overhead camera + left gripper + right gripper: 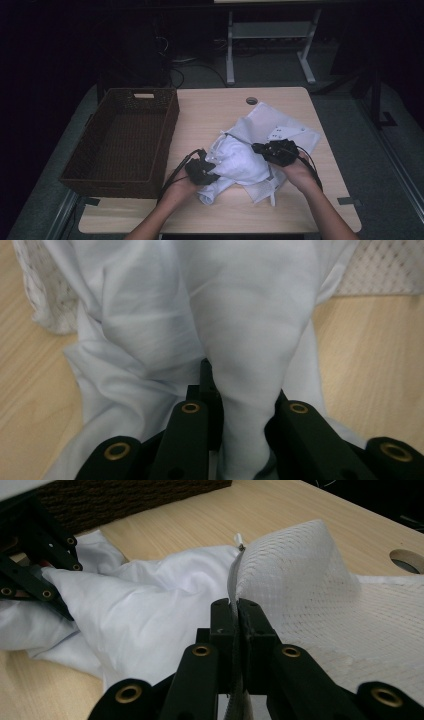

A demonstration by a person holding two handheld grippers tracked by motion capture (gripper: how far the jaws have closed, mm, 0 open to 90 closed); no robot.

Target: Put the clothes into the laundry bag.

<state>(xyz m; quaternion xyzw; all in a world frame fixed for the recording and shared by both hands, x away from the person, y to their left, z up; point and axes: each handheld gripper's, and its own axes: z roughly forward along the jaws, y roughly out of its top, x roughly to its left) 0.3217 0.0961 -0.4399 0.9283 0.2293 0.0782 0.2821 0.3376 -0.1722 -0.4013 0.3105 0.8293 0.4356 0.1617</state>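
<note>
Black jaws of the left gripper (240,405) close around a thick fold of a white garment (240,330), the cloth bunched between the pads in the left gripper view. Opposite it, the right gripper (239,625) is shut tight on the edge band of a white mesh laundry bag (320,590), pinching the rim and lifting it into a peak. Garment and bag lie together in a heap at the middle of the wooden table (210,107), toward the person's side, with the garment's bulk at the bag's mouth and the mesh spreading away to the right.

Judging by the layout, the work is loading the garment into the bag, and it looks barely half done: both grips are set, but most of the cloth is outside the mesh, and closing the bag is yet to come. A dark wicker basket (122,142) stands empty at the table's left edge.

How much garment already sits inside the bag cannot be made out, since white folds hide the opening. The room beyond the table is dim, and the person's forearms are cut off at the bottom of the high view.
</note>
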